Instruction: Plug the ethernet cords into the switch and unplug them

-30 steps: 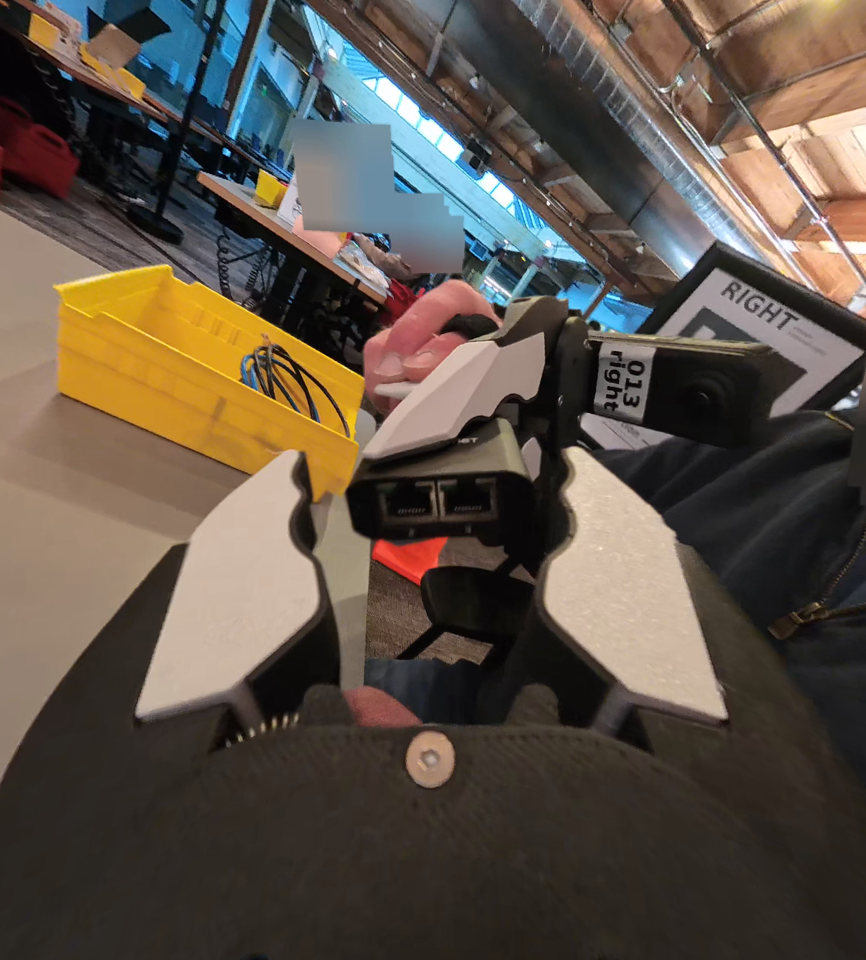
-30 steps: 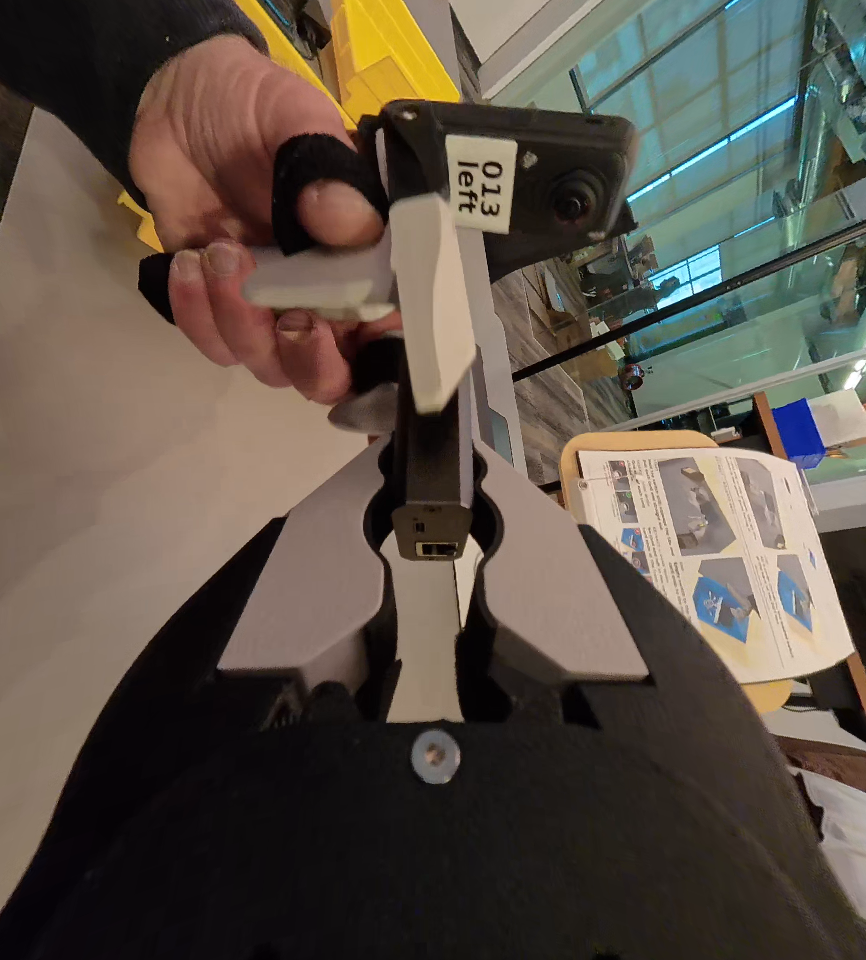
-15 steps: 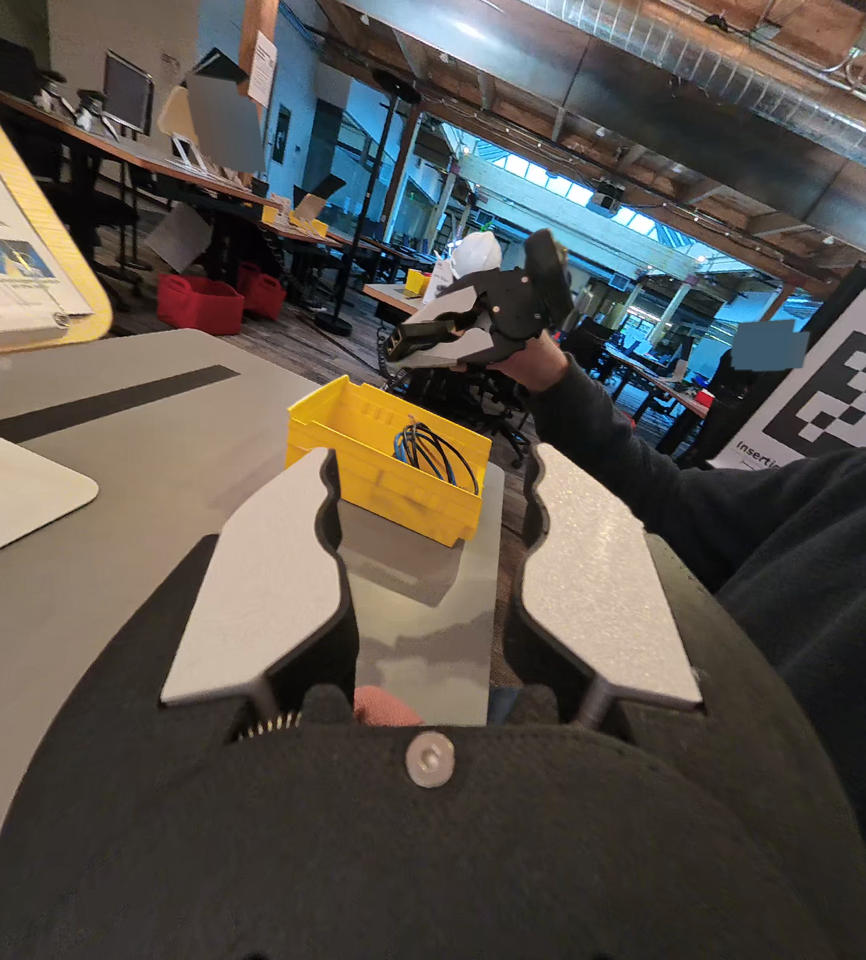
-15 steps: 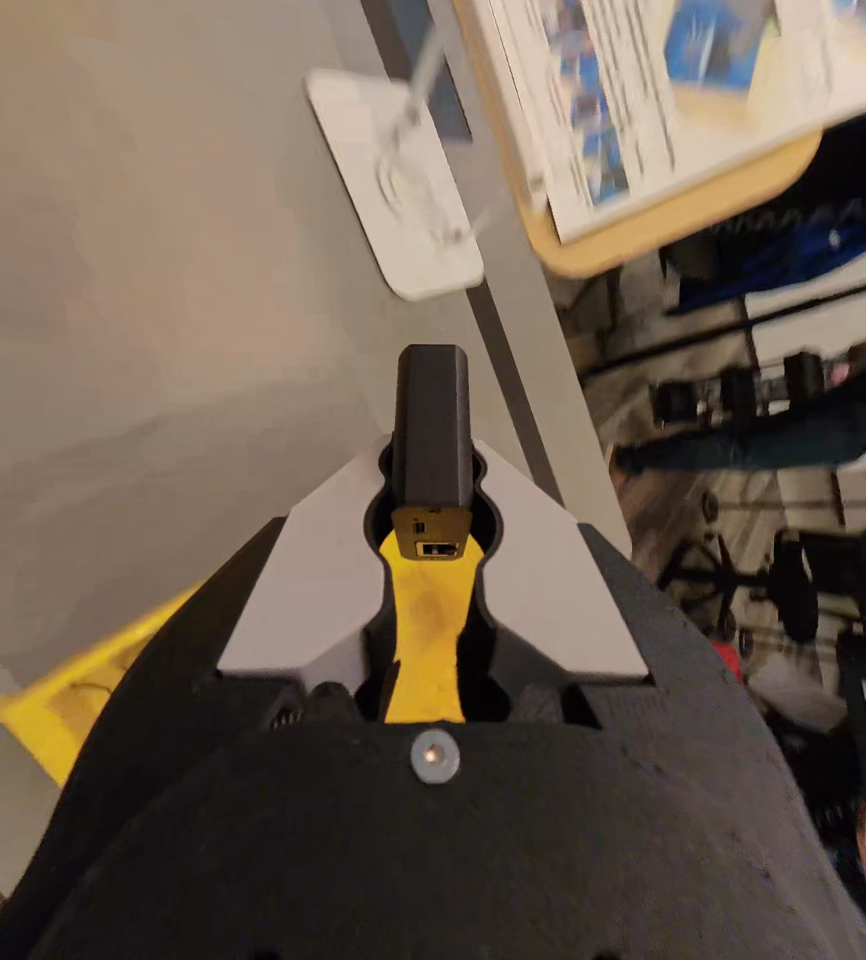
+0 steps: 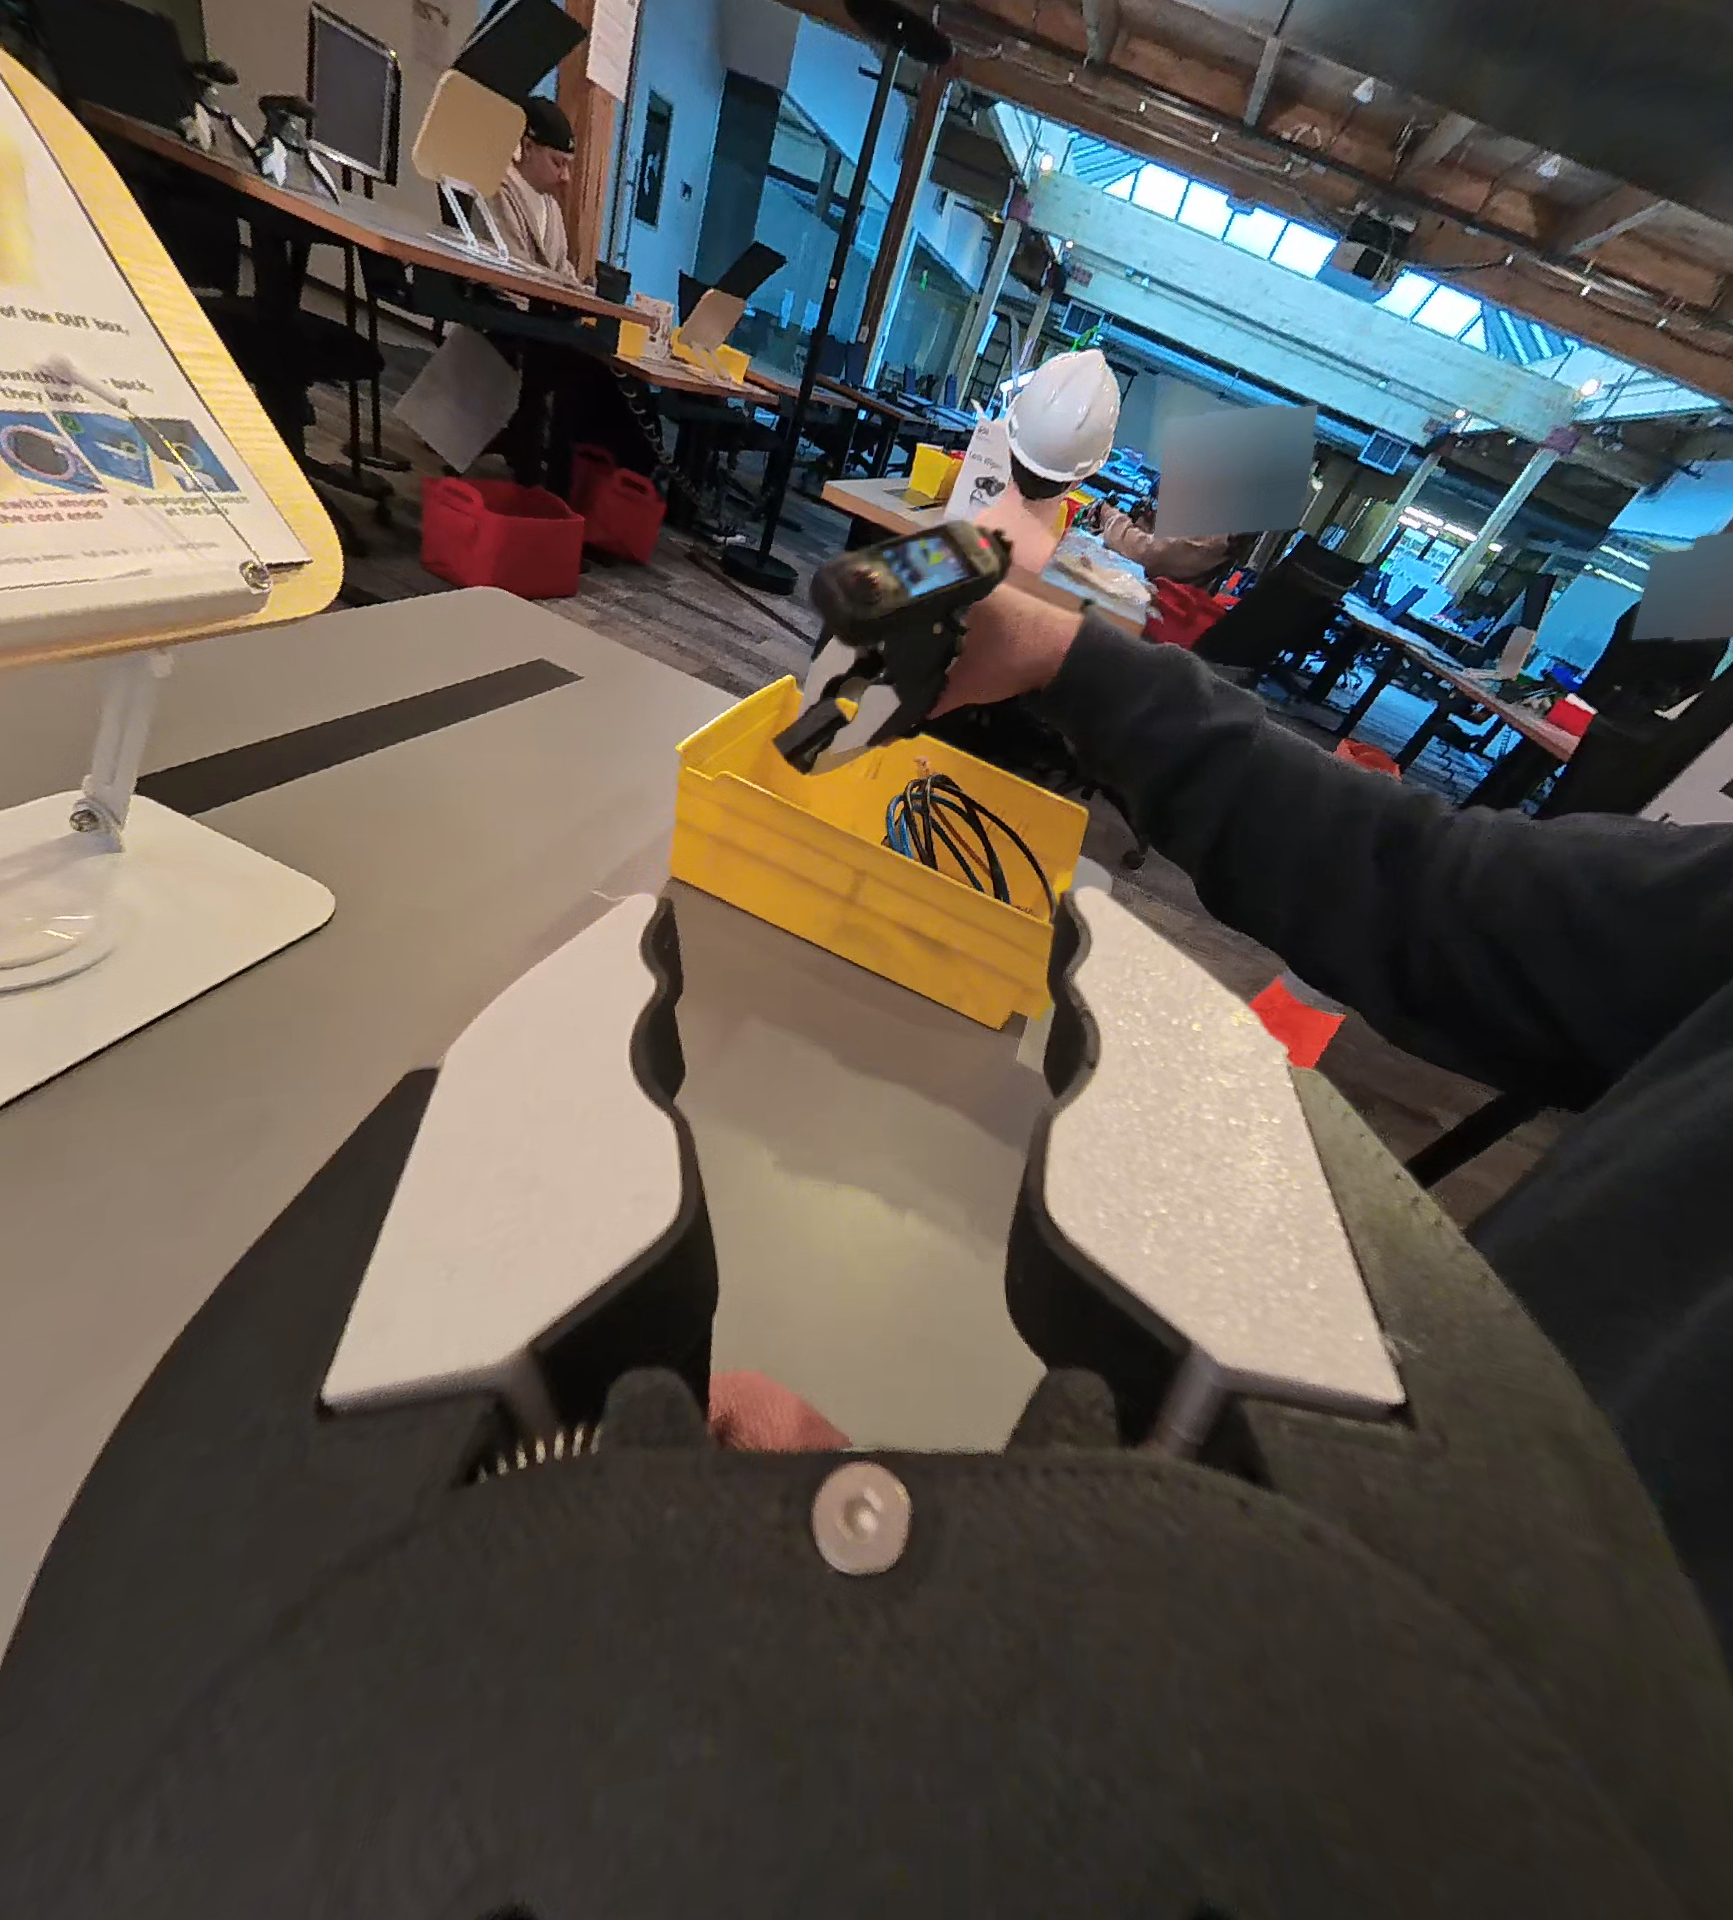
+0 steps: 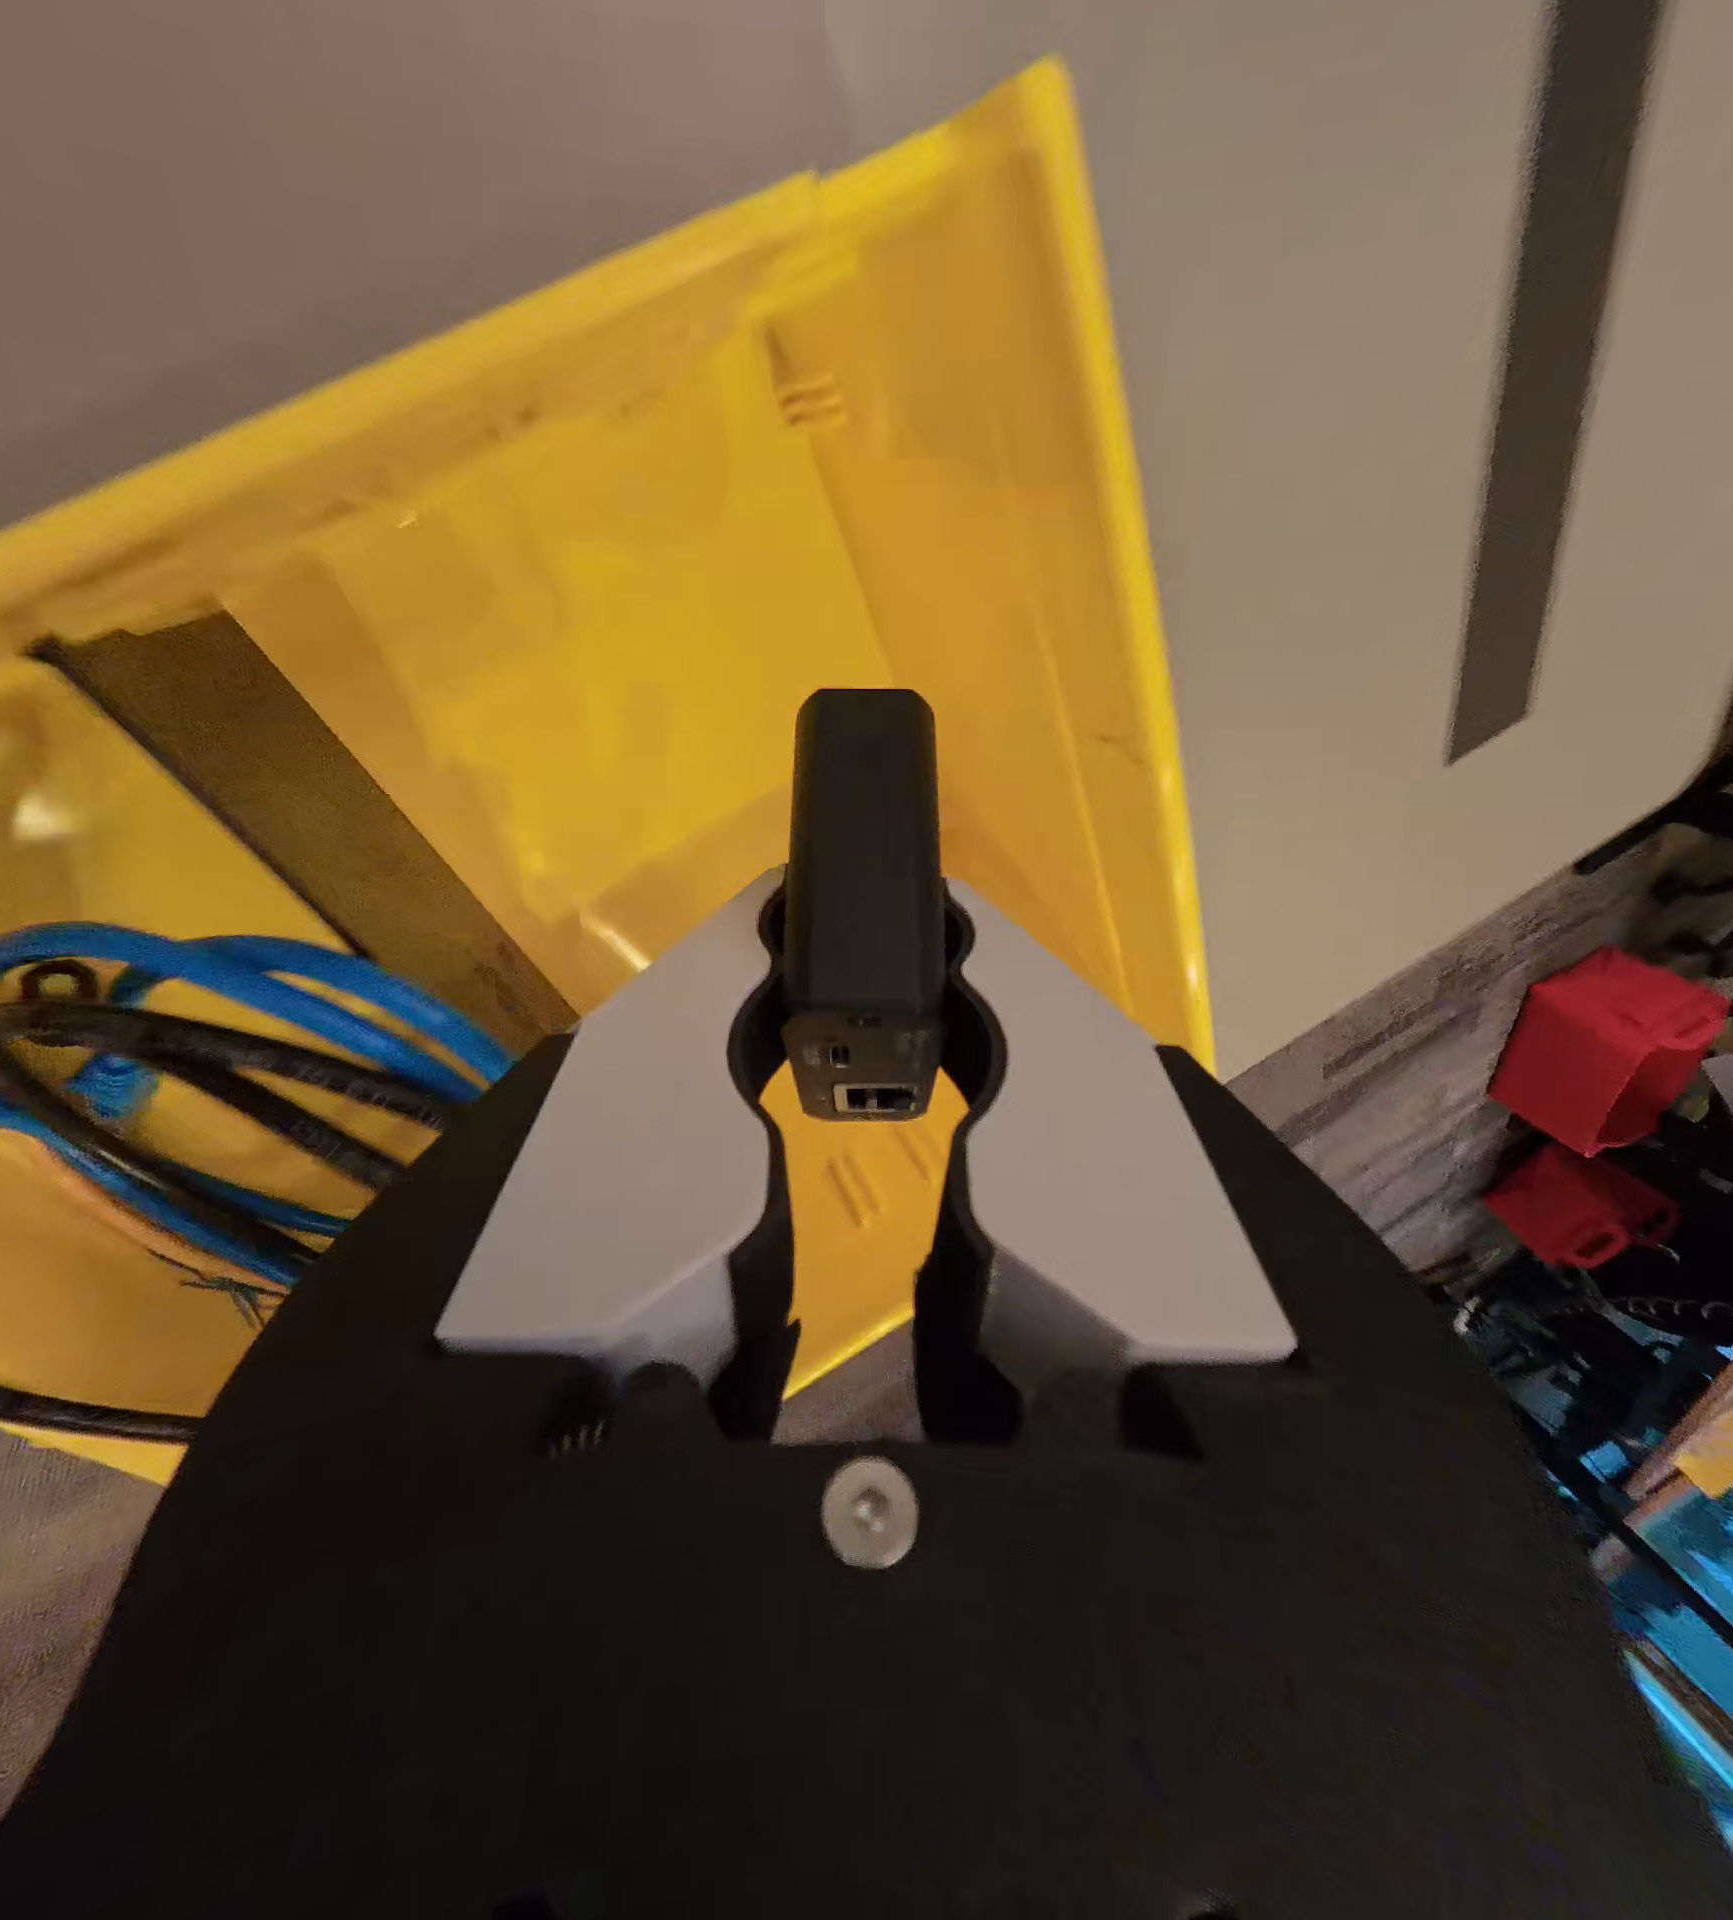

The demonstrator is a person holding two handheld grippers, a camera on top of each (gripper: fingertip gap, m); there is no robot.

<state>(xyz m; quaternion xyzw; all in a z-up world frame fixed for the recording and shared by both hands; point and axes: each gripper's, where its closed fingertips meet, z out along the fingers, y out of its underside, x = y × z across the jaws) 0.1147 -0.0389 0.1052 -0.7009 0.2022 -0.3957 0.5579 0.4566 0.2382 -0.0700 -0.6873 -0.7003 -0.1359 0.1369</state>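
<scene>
My left gripper [image 5: 862, 914] is open and empty, low over the grey table [image 5: 426, 883]. My right gripper [image 6: 862, 904] is shut on the small black switch [image 6: 862, 810], gripping its sides, with a port end facing the camera. It holds the switch above the yellow bin [image 6: 1132, 520]. Coiled blue and black ethernet cords [image 6: 218, 1039] lie in the bin, unplugged, to the left of the switch. In the left wrist view the right gripper [image 5: 841, 727] hangs over the far end of the bin [image 5: 841, 883], with the cords [image 5: 966, 842] inside.
A document stand with a white base [image 5: 62, 935] and an instruction sheet [image 5: 62, 364] stands on the table at left. A dark strip [image 5: 353, 727] crosses the table. Red bins [image 5: 498, 535] sit on the floor beyond the table edge. People sit at far desks. My hands' fingertips stand some 50 cm from each other.
My right gripper has carried the switch away from in front of my left gripper and out over the yellow bin. My left gripper stays open and now faces the table.
</scene>
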